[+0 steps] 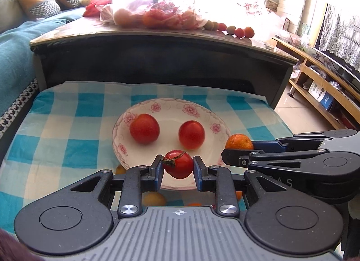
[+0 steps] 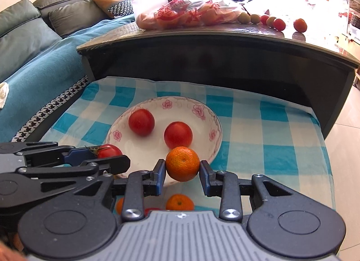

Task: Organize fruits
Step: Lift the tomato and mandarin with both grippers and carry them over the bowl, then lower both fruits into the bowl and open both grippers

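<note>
A white flowered plate (image 1: 210, 112) (image 2: 137, 166) lies on a blue checked cloth and holds two red tomatoes (image 1: 144, 128) (image 1: 191, 134) (image 2: 141, 122) (image 2: 178, 134). My left gripper (image 1: 177, 166) is shut on a third tomato with a green stem (image 1: 180, 164) (image 2: 109, 150), held over the plate's near rim. My right gripper (image 2: 182, 167) is shut on an orange mandarin (image 2: 182, 163) (image 1: 239, 141), held at the plate's near right edge. The right gripper comes in from the right in the left wrist view (image 1: 234, 154).
More mandarins lie on the cloth under the grippers (image 2: 179, 202) (image 1: 154, 198). A dark table edge (image 1: 157, 36) rises behind the cloth, bearing plastic bags of fruit (image 1: 157, 11) and a row of small fruits (image 1: 238, 31). A sofa (image 2: 45, 36) stands left.
</note>
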Motion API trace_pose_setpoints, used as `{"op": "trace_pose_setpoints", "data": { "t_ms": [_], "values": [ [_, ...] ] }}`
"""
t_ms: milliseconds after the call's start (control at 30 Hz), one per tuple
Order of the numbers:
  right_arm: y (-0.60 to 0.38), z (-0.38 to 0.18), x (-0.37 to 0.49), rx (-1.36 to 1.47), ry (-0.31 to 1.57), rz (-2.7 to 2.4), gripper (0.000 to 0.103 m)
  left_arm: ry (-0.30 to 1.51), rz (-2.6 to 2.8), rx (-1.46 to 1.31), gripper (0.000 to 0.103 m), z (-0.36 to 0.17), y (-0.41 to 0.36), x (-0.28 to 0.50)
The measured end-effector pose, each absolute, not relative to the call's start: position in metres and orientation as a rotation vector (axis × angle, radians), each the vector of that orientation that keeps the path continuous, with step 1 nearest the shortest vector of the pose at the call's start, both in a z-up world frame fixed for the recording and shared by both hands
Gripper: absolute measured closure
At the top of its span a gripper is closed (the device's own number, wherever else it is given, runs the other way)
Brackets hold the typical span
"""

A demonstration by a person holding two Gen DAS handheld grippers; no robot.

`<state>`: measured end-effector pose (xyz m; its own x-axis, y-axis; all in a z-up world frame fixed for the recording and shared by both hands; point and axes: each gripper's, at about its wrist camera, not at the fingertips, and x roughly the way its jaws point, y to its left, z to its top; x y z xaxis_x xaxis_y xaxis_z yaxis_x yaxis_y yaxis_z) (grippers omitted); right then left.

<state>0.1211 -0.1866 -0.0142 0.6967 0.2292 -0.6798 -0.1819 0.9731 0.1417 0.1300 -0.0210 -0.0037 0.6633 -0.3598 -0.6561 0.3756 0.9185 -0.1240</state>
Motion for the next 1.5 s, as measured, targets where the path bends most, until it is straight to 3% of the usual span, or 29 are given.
{"op": "trace_pose_setpoints", "data": {
  "t_ms": [433, 1500],
  "values": [
    [-0.178, -0.039, 0.158, 0.047, 0.804, 0.246, 0.069, 0.775, -0.392, 0.017, 0.07, -0.022, -0.02, 0.158],
    [-0.205, -0.003, 0.135, 0.139, 0.716, 0.197, 0.063, 0.737, -0.354, -0.072, 0.056, 0.006, 0.006, 0.142]
  ]
}}
